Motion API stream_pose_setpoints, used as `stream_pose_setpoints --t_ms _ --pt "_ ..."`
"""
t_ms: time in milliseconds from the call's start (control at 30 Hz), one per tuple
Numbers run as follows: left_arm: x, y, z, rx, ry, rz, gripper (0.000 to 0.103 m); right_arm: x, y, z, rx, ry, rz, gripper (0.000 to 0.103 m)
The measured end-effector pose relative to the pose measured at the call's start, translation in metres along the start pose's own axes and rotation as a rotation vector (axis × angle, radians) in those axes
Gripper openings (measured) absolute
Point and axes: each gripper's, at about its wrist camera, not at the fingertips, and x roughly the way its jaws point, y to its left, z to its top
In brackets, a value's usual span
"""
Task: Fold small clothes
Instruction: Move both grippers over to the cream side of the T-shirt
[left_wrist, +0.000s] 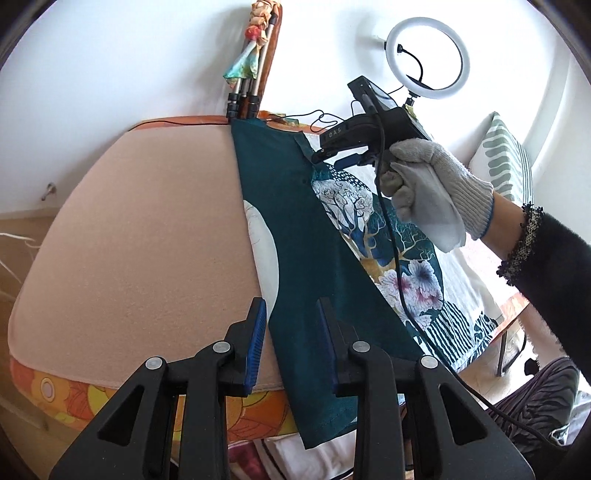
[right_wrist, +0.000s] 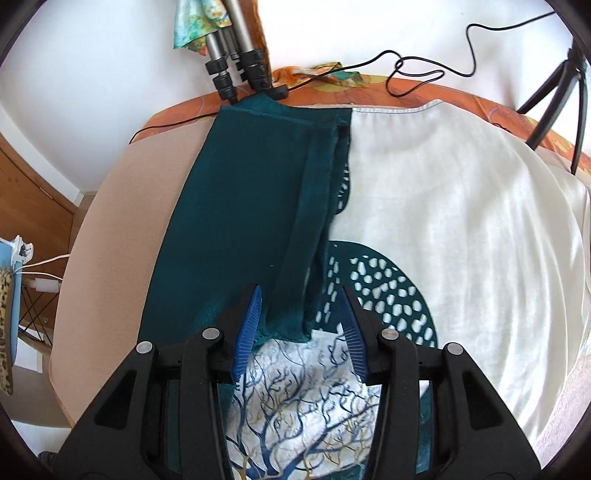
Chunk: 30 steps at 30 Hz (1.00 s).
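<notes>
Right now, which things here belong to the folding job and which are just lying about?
Job:
t-shirt with its teal side folded over
pink pad beneath it
left tool
right tool

Lying about:
ring light
tripod legs
striped cushion

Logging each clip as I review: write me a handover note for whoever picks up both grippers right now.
Left gripper: open, empty, above the folded teal panel.
Right gripper: open, empty, over the teal sleeve end.
T-shirt: white with a tree print, flat on the pink pad.
Done: one teal side folded over the shirt.
Left: fold the other side, then fold lengthwise.
</notes>
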Motion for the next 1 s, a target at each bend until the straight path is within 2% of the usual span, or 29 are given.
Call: stream_pose_setpoints --t_ms 233,367,467,500,533,600,800,1000 --pt "-0.001 -0.026 -0.004 0.078 -0.011 -0.060 0.026 -0.068 -0.023 -0.015 0.006 -0.117 0.002 0.046" --pt "-0.003 -0.048 -0.005 0.123 0.009 -0.101 0.026 -0.114 -0.038 -0.028 -0.007 -0.176 0.001 0.046" --pt "-0.004 -0.071 -0.006 0.164 0.010 -0.131 0.026 -0.146 -0.055 -0.039 -0.007 -0.218 -0.005 0.050" --pt "-0.004 -0.078 -0.007 0.176 0.009 -0.139 0.030 -0.155 -0.062 -0.041 -0.004 -0.233 -0.007 0.052" --pt "-0.003 -0.088 -0.008 0.188 0.005 -0.150 0.037 -0.165 -0.070 -0.046 0.000 -0.247 -0.010 0.053" --pt "0.001 -0.107 -0.010 0.212 -0.005 -0.178 0.042 -0.182 -0.087 -0.052 0.009 -0.270 -0.016 0.055" --pt "0.025 -0.172 -0.018 0.284 0.032 -0.277 0.042 -0.218 -0.148 -0.069 0.062 -0.298 -0.040 0.056" --pt "0.050 -0.231 -0.029 0.342 0.091 -0.343 0.043 -0.241 -0.200 -0.079 0.100 -0.327 -0.037 0.063"
